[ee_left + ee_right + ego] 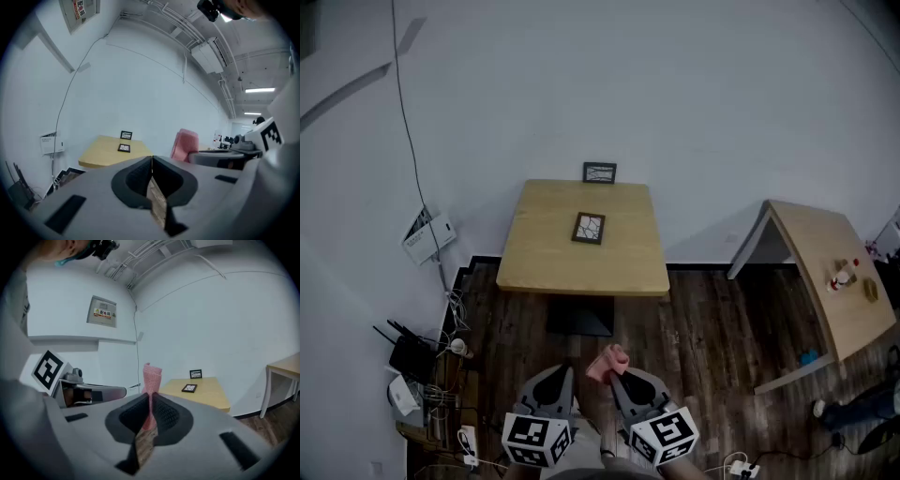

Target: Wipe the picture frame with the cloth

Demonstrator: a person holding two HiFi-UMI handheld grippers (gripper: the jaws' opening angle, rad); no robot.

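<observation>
A small dark picture frame (589, 228) lies flat in the middle of the light wooden table (544, 267). A second frame (600, 172) stands upright at the table's back edge against the wall. Both grippers are held near me, well short of the table. My right gripper (619, 374) is shut on a pink cloth (607, 362), which sticks up past its jaws (151, 380). My left gripper (565, 369) is shut with nothing in it (152, 159). The left gripper view shows the cloth (185, 145) to the right and the flat frame (124, 148) far ahead.
A second wooden table (825, 272) with a few small items stands to the right. A router (412, 356), cables and a power strip crowd the floor at the left wall. A white box (429, 236) hangs on that wall. Someone's leg (853, 408) shows at the lower right.
</observation>
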